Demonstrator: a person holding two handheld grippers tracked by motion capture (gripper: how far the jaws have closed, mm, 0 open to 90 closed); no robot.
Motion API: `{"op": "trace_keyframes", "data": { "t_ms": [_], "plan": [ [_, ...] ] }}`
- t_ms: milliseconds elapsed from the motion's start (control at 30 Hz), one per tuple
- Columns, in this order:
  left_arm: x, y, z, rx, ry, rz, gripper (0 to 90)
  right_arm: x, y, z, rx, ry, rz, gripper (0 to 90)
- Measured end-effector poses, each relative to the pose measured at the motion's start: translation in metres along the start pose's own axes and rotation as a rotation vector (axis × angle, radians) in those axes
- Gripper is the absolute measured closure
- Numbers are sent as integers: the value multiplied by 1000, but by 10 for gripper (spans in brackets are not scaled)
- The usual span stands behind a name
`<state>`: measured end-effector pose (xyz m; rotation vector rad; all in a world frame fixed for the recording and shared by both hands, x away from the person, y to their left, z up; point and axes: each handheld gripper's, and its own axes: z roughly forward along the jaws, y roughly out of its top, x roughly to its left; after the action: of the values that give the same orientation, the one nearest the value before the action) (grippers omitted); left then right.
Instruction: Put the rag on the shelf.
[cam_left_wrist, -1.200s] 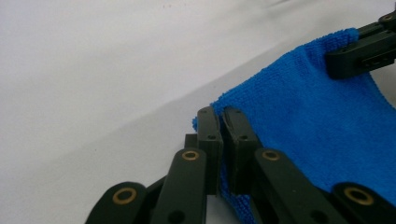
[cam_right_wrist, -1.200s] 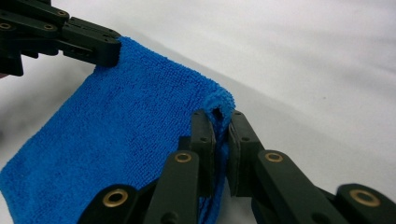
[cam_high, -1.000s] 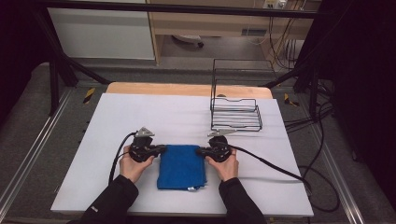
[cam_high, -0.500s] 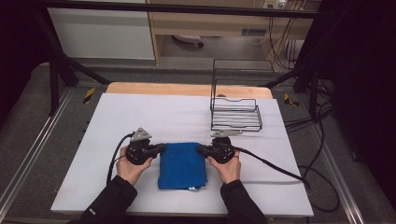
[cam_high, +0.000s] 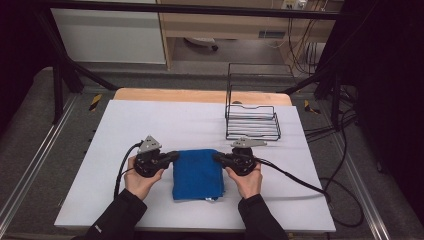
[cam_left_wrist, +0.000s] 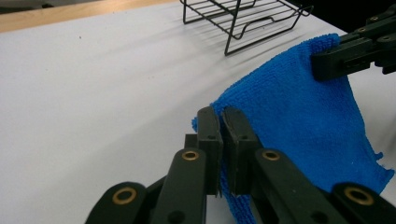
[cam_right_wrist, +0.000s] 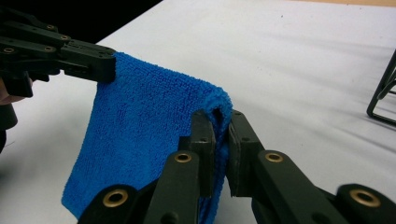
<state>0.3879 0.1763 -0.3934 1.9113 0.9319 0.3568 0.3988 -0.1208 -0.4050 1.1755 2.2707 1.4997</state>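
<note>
Cloth held at two corners.
I see left gripper (cam_left_wrist: 221, 140) and right gripper (cam_right_wrist: 218, 140) each clamped on the blue cloth (cam_high: 198, 173).

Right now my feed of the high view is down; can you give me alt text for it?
Two hand-held grippers, left hand-held gripper and right hand-held gripper, pinch opposite far corners of a folded blue microfibre cloth on a white table. An empty black wire rack stands behind the right one.
</note>
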Motion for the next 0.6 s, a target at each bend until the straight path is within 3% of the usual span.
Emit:
{"op": "trace_keyframes", "data": {
  "t_ms": [600],
  "plan": [
    [-12,17,-8,-86,-7,30,858,3,12,-26,-102,-4,-20,836]
  ]
}}
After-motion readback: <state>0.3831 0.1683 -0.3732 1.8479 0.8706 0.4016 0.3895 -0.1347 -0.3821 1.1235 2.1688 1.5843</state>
